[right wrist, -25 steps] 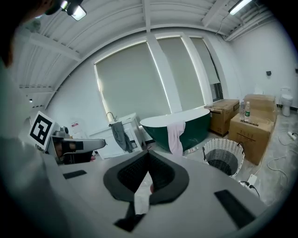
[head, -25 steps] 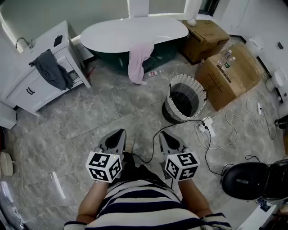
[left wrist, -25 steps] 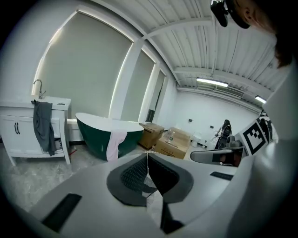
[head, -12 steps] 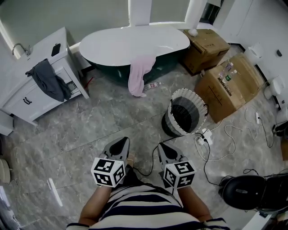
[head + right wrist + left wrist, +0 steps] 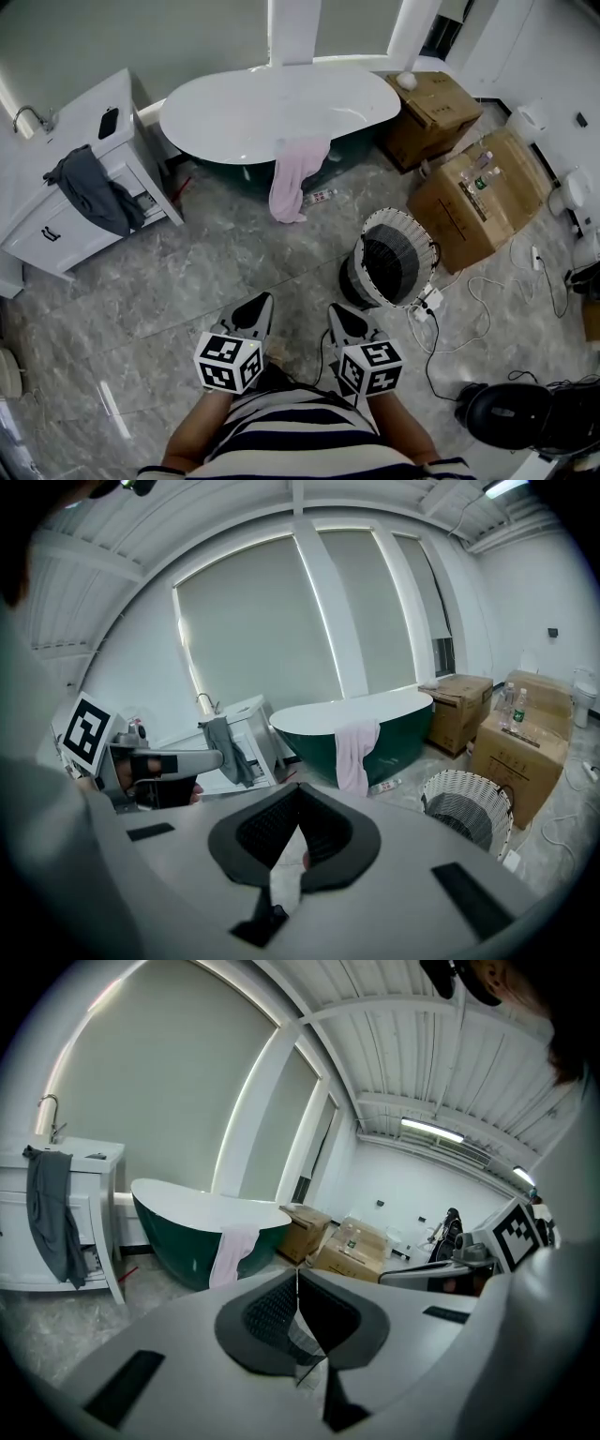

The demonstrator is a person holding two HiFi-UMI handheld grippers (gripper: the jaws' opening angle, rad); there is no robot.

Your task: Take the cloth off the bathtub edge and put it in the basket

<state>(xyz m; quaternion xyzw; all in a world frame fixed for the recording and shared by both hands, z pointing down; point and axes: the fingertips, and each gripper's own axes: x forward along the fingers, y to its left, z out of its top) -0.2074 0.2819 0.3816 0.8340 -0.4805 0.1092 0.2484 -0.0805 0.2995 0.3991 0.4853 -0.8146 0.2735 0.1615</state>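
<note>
A pink cloth (image 5: 292,174) hangs over the near edge of the dark green, white-rimmed bathtub (image 5: 272,101), its lower end close to the floor; it also shows as the pink cloth (image 5: 354,753) and the pink cloth (image 5: 232,1252) in the gripper views. A white wicker basket (image 5: 392,257) with a dark inside stands on the floor right of the cloth. My left gripper (image 5: 256,310) and right gripper (image 5: 341,316) are held close to my body, well short of the tub. Both are shut with nothing between the jaws.
A white vanity (image 5: 70,178) with a grey garment (image 5: 94,188) draped on it stands at the left. Cardboard boxes (image 5: 473,187) sit right of the tub, with bottles on one. A power strip and cables (image 5: 431,305) lie by the basket. A small bottle (image 5: 321,196) lies near the cloth.
The view has shifted forward: the tub, cloth and basket sit lower and closer in the frame. Both grippers stay shut and empty near my body.
</note>
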